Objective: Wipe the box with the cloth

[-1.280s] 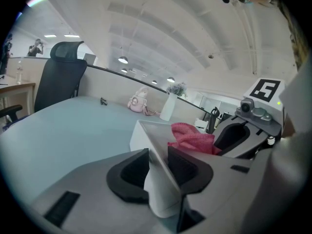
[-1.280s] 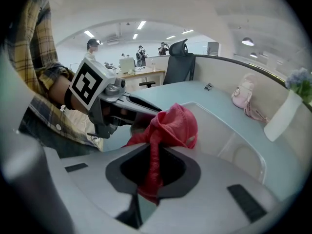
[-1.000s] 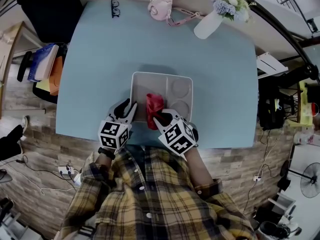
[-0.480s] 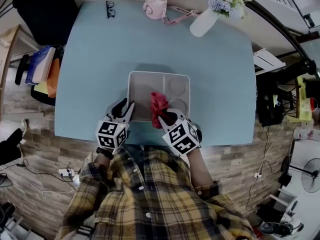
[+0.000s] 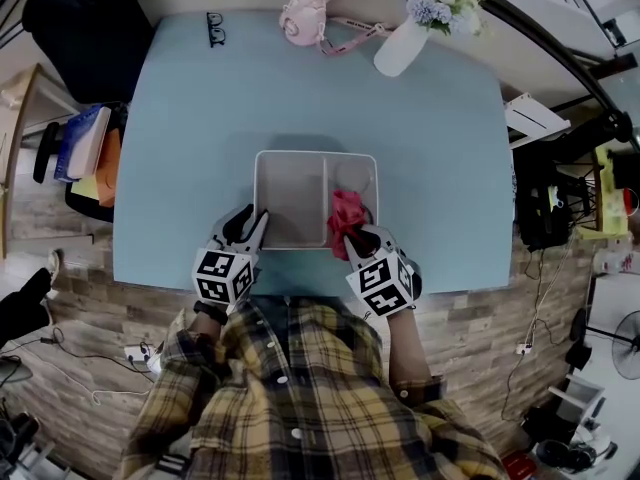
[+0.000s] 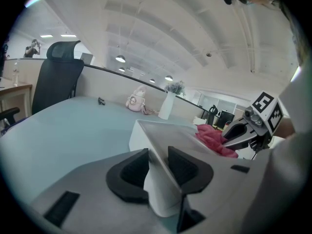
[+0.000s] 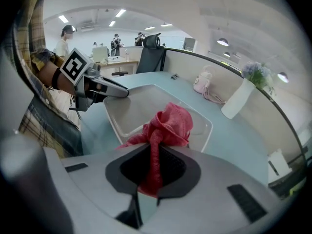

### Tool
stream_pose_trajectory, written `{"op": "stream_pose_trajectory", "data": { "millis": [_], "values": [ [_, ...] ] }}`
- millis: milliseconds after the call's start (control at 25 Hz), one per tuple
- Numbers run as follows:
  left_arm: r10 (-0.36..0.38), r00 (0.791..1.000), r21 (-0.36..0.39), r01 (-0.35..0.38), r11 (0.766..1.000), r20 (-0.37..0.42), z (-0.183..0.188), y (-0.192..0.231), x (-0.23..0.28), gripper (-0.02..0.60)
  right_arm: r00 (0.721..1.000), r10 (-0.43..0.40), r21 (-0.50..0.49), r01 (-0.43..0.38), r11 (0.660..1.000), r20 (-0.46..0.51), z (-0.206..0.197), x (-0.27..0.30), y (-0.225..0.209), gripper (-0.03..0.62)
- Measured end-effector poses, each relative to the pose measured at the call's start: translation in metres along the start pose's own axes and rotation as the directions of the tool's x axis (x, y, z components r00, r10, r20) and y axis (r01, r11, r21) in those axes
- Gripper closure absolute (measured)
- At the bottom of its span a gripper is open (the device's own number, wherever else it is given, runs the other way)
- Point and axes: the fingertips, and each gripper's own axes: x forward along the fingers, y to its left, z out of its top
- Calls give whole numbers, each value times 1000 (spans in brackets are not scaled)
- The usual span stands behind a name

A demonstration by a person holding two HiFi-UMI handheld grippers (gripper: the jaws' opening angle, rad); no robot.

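Resting near the front edge of the blue table [image 5: 190, 118], the white box [image 5: 290, 200] is pinned at its near left corner by the left gripper [image 5: 252, 222]. Its jaws are seen closed on the thin wall, one pad inside and one outside. This grip is judged to be kept so that the box is not dragged along while it is rubbed. The red cloth [image 5: 346, 211] is bunched and pinched between the nearly closed jaws of the right gripper [image 5: 350, 238]. A tail is left hanging back through them and the loose bulk out in front, so that soft fabric, not plastic, is pressed on the box. The cloth is placed in the right-hand part of the box, by the round recesses, close to the near wall. Compared with a second ago, the cloth and the right gripper are found carried rightwards from the middle of the box, while the left gripper is kept on the same corner. Farther off, a white vase [image 5: 398, 53], a pink pouch [image 5: 305, 13] and a pair of glasses [image 5: 216, 26] are left untouched at the far edge
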Motion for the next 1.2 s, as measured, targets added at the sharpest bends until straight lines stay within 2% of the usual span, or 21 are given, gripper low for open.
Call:
{"op": "stream_pose_trajectory", "data": {
  "millis": [320,520,720,840,1000,1120,1200],
  "values": [
    [3,1000,10,-3,1000,-11,0,-2,0,459,995,-94,62,96,993,-38,-29,-18,-31,548],
    [12,1000,14,-12,1000,-23,0,-1,0,459,991,-120,35,122,992,-57,-34,-22,-36,548],
    [37,998,59,-34,998,-45,0,-2,0,465,984,-168,31,171,985,-64,-38,-31,-47,548],
    [51,997,107,-44,993,-58,1,-3,0,463,982,-185,84,187,979,-30,-38,-38,-56,548],
    [73,996,128,-67,990,-44,8,-1,-4,462,978,-204,141,196,970,42,-34,-48,-65,548],
    [85,996,133,-83,988,-15,19,1,-9,462,966,-223,220,191,957,133,-21,-55,-74,548],
    [88,996,134,-88,987,5,28,1,-12,462,948,-238,290,171,942,212,-8,-61,-80,548]
  ]
}}
